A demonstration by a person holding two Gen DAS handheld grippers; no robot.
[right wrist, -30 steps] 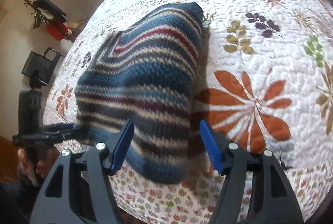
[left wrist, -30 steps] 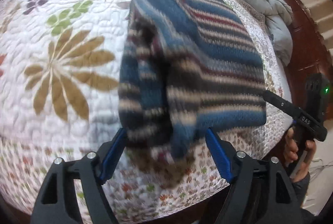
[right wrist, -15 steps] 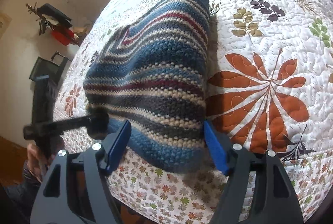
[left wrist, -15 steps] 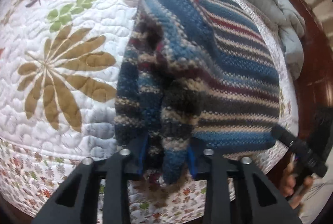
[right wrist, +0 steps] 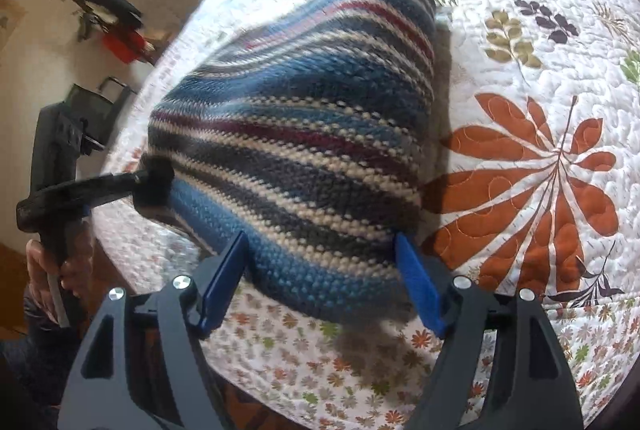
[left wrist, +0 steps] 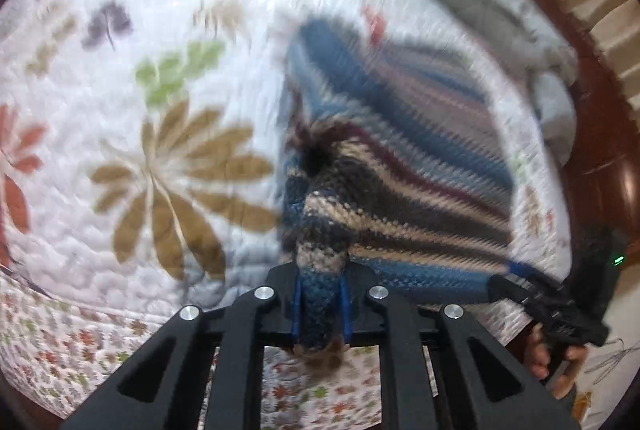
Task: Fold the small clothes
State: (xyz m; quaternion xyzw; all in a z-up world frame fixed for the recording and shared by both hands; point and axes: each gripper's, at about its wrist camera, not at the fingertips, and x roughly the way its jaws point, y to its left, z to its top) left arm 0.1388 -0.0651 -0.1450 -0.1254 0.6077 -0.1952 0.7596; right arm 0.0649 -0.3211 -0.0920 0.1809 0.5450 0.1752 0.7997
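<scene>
A striped knit garment [right wrist: 304, 134] in blue, cream, grey and dark red lies on the floral quilt [right wrist: 532, 78] near the bed's front edge. My left gripper [left wrist: 320, 304] is shut on the garment's near left corner [left wrist: 320, 282], bunching it up. It also shows in the right wrist view [right wrist: 154, 182], pinching that corner. My right gripper [right wrist: 320, 282] is open, its blue pads [right wrist: 416, 282] on either side of the garment's near right edge. In the left wrist view the right gripper [left wrist: 496, 280] reaches the garment's right corner.
A grey duvet [left wrist: 500, 14] is heaped at the far end of the bed. A dark wooden bed frame [left wrist: 600, 166] runs along the right. Beyond the bed's left side are a wall, a black chair [right wrist: 92, 102] and a red item [right wrist: 124, 44].
My left gripper has closed on the garment's corner and lifted it. My right gripper has moved closer around the garment's edge and stays open.
</scene>
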